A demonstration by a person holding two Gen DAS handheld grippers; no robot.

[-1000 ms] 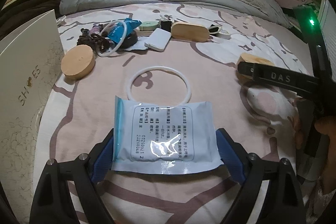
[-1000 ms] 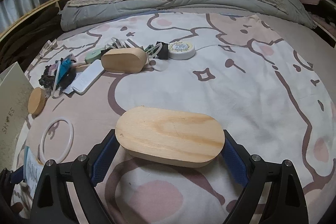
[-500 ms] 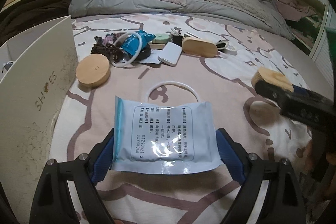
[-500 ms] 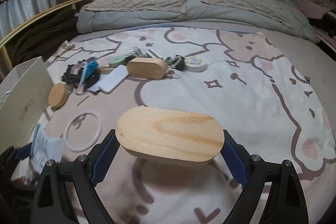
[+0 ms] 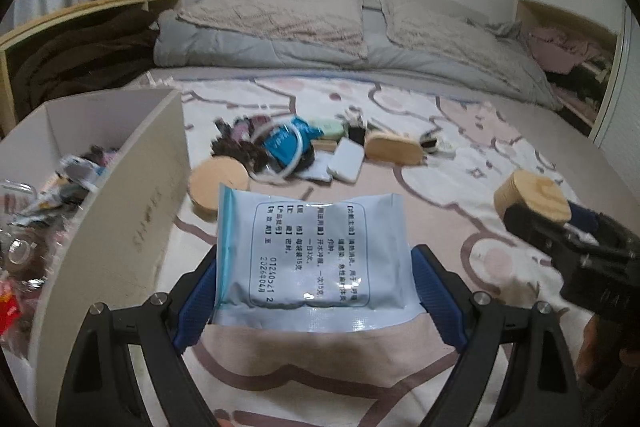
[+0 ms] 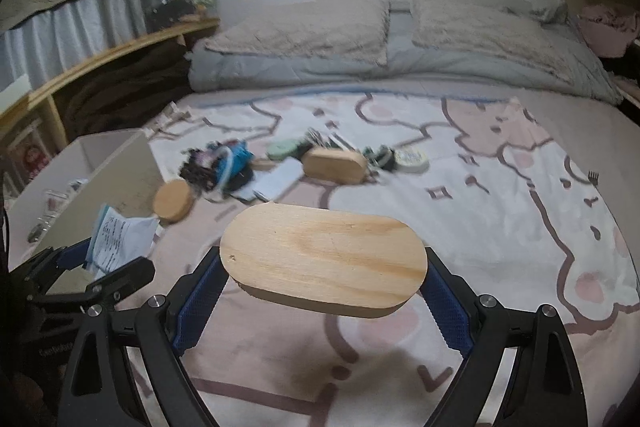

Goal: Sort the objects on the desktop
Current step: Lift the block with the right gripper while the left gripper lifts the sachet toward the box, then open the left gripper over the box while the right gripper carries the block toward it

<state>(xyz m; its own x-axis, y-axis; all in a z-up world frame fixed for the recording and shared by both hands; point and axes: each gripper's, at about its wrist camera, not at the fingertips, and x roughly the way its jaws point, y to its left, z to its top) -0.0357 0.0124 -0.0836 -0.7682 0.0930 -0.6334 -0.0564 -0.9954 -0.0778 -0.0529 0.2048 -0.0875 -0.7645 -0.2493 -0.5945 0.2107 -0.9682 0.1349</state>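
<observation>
The blue sachet point(image 5: 312, 255) is sitting clamped between the left gripper point(image 5: 314, 283)'s jaws, now lifted off the bed sheet point(image 5: 460, 131) and carried higher than a second ago. The white ring that was lying just beyond it has dropped out of sight behind the packet. At nine o'clock the open white box point(image 5: 132, 187) is now showing its inside, already holding assorted items, so the sachet is probably heading there. The right gripper point(image 6: 322, 291) is keeping its jaws clamped on the oval wooden lid point(image 6: 324, 259), raised likewise. At twelve o'clock the remaining clutter pile point(image 5: 296, 147) is waiting beside the round wooden lid point(image 5: 219, 183).
</observation>
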